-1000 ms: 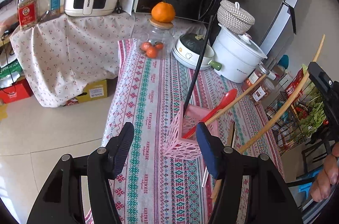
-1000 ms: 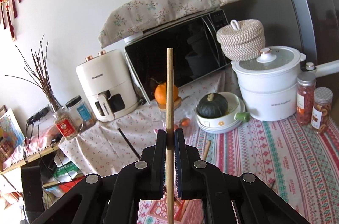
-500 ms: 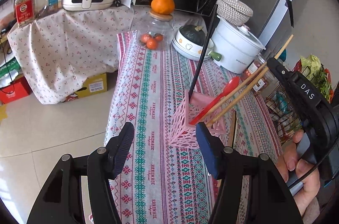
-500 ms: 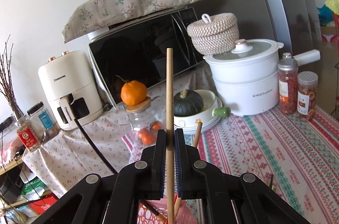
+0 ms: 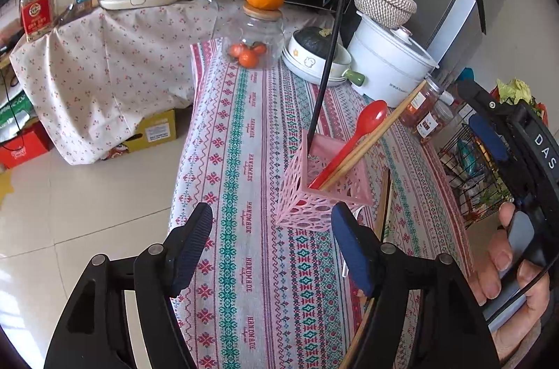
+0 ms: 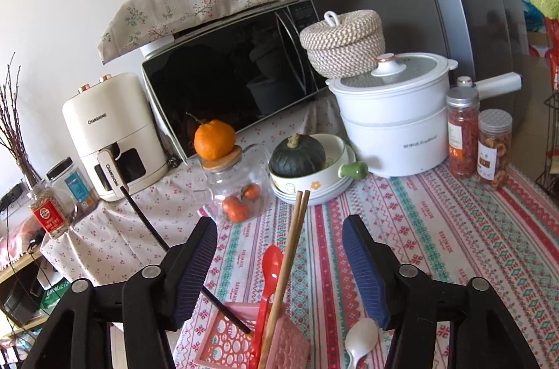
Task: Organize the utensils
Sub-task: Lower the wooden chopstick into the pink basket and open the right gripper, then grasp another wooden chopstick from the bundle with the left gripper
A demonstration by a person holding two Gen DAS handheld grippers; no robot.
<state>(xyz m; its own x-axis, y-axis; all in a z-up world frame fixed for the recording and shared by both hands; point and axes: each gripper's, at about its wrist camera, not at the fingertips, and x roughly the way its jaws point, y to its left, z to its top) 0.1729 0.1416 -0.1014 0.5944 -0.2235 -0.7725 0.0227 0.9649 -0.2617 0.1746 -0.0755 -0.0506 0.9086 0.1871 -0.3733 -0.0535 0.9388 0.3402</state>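
Table [image 5: 223, 159]: covered by a patterned cloth; appliances, a white pot and jars were set along the far edge.
Holder [image 5: 314, 190]: a pink perforated utensil holder [image 6: 279, 348] was placed upright on the cloth, near the front edge, just ahead of both grippers.
Holder contents: a black chopstick [image 5: 326, 65], a red spoon [image 5: 353, 138] and two wooden chopsticks [image 6: 297, 229] were seen leaning inside it.
Right gripper [image 6: 279, 267]: jaws were opening, nothing pressed by the pads; the wooden chopsticks were seen between them but free, resting in the holder.
Left gripper [image 5: 272, 246]: jaws were opening too, nothing between them; it was hovered above the cloth just short of the holder.
Loose items: a white spoon [image 6: 360, 342] was left on the cloth just beside the holder; another wooden stick [image 5: 384, 204] was lying past the holder's right side.
Step judged: release of a wooden chopstick into the holder, apparently done.
Next move judged: the right gripper would need to be backed clear without tipping the holder, then lowered over the white spoon or the loose stick, with jaws kept wide.
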